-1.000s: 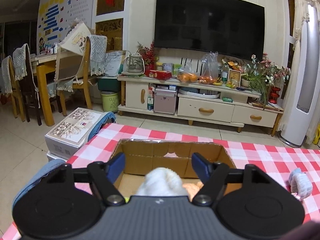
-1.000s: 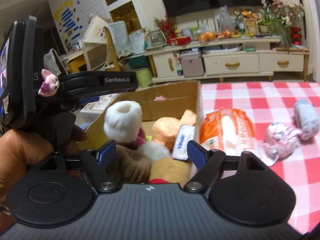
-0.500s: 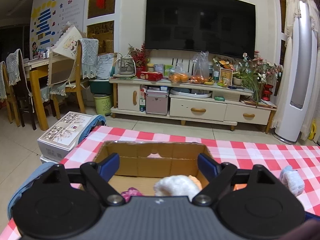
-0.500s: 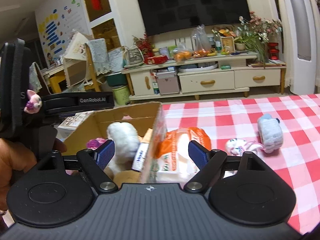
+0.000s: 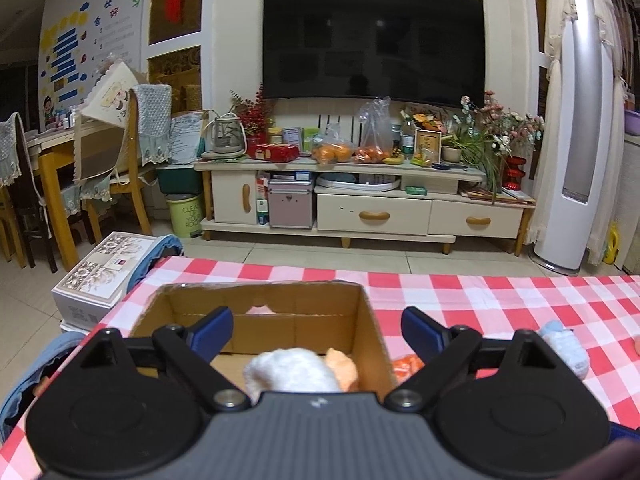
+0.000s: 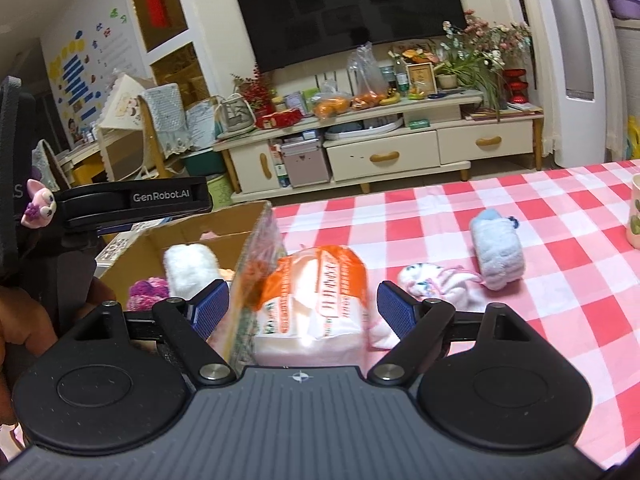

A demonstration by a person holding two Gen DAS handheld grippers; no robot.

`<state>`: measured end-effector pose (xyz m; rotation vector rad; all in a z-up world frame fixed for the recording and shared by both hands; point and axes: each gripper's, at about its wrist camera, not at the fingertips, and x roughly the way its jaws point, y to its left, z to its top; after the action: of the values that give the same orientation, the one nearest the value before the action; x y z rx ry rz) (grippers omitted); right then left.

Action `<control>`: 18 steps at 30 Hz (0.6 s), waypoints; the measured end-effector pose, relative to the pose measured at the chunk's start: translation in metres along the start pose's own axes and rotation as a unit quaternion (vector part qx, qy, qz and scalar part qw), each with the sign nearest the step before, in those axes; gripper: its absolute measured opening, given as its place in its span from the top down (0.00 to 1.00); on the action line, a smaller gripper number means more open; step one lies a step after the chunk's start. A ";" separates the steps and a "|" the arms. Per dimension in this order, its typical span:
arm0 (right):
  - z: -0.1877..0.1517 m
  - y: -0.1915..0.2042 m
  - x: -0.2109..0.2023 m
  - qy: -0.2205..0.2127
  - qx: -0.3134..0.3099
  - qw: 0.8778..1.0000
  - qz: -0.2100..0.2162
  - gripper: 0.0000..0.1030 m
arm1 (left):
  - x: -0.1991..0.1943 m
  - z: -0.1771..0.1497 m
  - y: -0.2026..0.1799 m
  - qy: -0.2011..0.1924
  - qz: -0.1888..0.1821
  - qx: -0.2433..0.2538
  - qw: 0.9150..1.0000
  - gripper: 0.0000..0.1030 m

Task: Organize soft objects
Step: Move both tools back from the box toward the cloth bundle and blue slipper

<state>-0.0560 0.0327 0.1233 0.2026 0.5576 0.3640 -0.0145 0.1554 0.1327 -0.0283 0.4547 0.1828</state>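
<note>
Orange tissue pack (image 6: 320, 292) lies between open right gripper (image 6: 303, 311) fingers.

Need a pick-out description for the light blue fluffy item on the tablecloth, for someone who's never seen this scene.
Start at the red-and-white checked tablecloth and look right of the cardboard box, past the orange-and-white plastic pack. The light blue fluffy item lies farthest from the box, beside a white-and-pink fabric piece. It alone is pale blue, plush and roll-shaped.

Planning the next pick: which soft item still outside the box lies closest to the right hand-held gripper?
The orange-and-white packet, right between the open right hand-held gripper fingers; the others lie farther right.
</note>
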 end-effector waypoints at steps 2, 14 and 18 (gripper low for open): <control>-0.001 -0.001 -0.001 0.000 0.003 1.000 -0.006 0.01 | 0.000 -0.001 -0.006 0.001 -0.003 0.003 1.000 0.11; -0.006 -0.010 -0.006 -0.005 0.029 0.999 -0.036 0.01 | 0.003 -0.007 -0.043 0.006 -0.023 0.031 0.999 0.11; -0.009 -0.014 -0.008 -0.008 0.038 0.998 -0.045 0.00 | 0.003 -0.010 -0.054 0.008 -0.028 0.042 0.999 0.11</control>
<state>-0.0632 0.0174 0.1157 0.2525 0.5635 0.2547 -0.0067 0.1021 0.1214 0.0394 0.4769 0.1076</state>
